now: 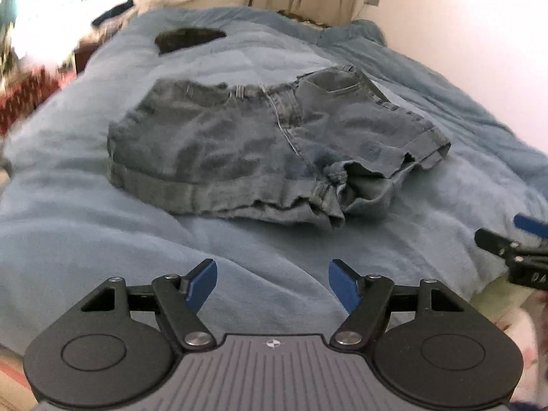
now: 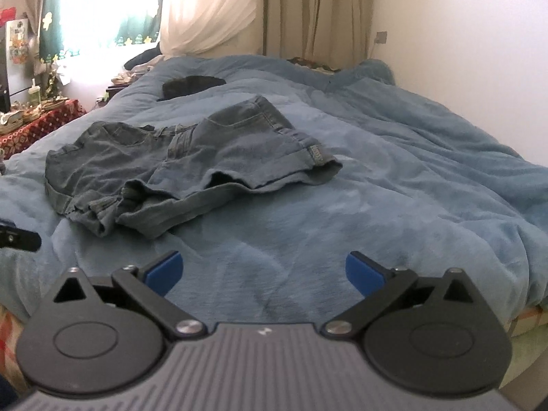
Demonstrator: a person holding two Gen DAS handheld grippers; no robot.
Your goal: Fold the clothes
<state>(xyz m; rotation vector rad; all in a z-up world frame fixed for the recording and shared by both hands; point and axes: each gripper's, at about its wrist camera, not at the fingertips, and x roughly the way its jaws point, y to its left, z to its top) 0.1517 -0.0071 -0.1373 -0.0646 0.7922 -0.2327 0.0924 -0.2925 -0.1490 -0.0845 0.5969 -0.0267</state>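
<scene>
Both hand-held grippers are held above the near edge of the bed point(image 1: 85, 233), and nothing is gripped. On the left hand-held gripper point(image 1: 273, 282) the blue pads point(image 1: 202, 282) are spread apart over bare blanket. The right hand-held gripper point(image 2: 263, 274) is spread wider still, also empty.

A pair of denim shorts point(image 1: 246, 150) is laid out flat on the blue blanket, waistband away, well ahead of both grippers. Behind it a dark item point(image 1: 186, 39) is seen.

From the left wrist, the right hand-held gripper is caught at the right edge. From the right wrist, a window point(image 2: 99, 3), curtains point(image 2: 308, 10) and a red patterned cloth point(image 2: 41, 126) with small items on it are shown sharply; these are blurred in the other view.
</scene>
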